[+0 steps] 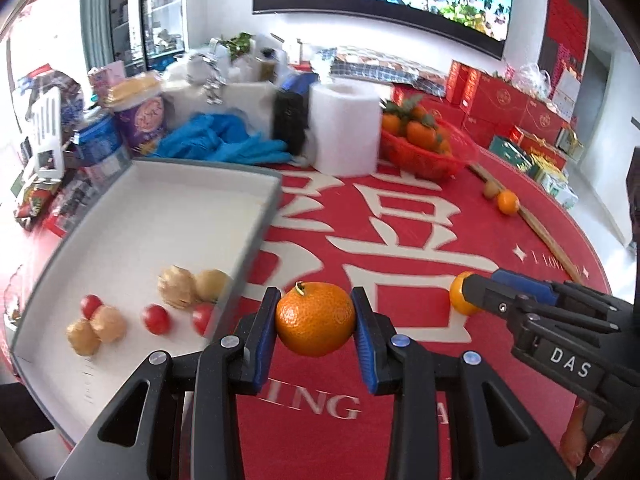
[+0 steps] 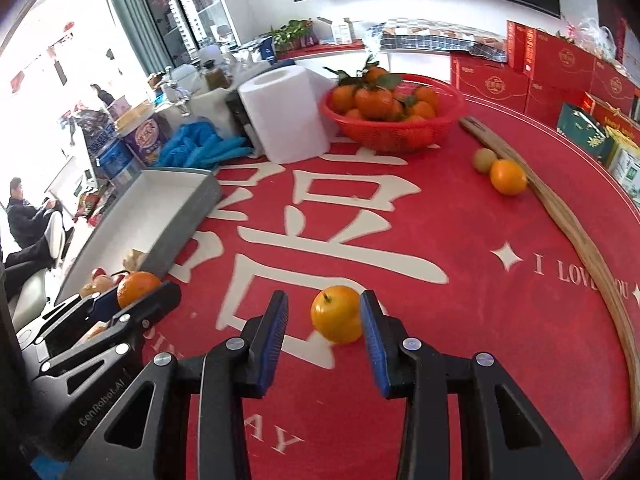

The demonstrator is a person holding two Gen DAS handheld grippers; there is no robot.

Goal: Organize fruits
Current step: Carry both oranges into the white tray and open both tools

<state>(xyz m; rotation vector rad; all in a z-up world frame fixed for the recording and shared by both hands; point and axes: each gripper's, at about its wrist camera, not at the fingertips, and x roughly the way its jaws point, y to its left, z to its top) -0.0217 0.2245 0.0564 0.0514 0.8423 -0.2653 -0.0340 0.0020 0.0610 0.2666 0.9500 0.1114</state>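
Observation:
My left gripper is shut on an orange tangerine and holds it just above the red tablecloth, right of the grey tray. The tray holds several walnuts and cherry tomatoes. My right gripper is open around a small orange that rests on the cloth against its right pad. That orange shows in the left wrist view behind the right gripper's fingers. The left gripper and its tangerine show at the left of the right wrist view.
A red basket of tangerines stands at the back beside a white paper roll and blue gloves. Another orange and a pale round fruit lie against a wooden stick on the right. Clutter lines the far left.

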